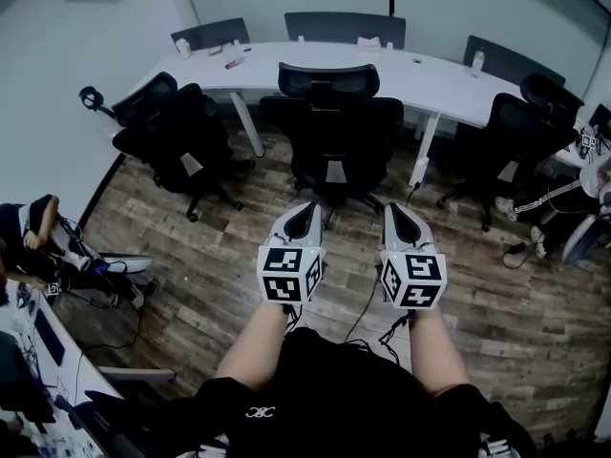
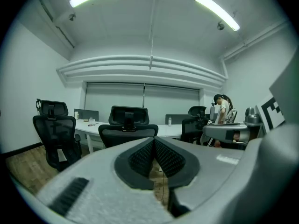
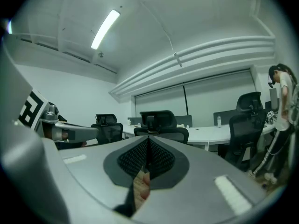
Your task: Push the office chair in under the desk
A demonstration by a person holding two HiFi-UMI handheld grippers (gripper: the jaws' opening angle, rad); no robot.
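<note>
A black mesh office chair [image 1: 332, 127] with a headrest stands in the middle, its back toward me, a short way out from the long white desk [image 1: 315, 66]. It also shows straight ahead as the chair [image 2: 127, 125] in the left gripper view and the chair [image 3: 161, 125] in the right gripper view. My left gripper [image 1: 306, 211] and right gripper [image 1: 394, 211] are side by side just behind the chair's base, both shut with nothing between the jaws. Neither touches the chair.
Another black chair [image 1: 177, 136] stands at the left and one [image 1: 511, 146] at the right of the desk. Cables [image 1: 368, 299] run across the wood floor. A person [image 3: 280, 120] stands at the right; a second desk [image 1: 38, 351] with gear is at lower left.
</note>
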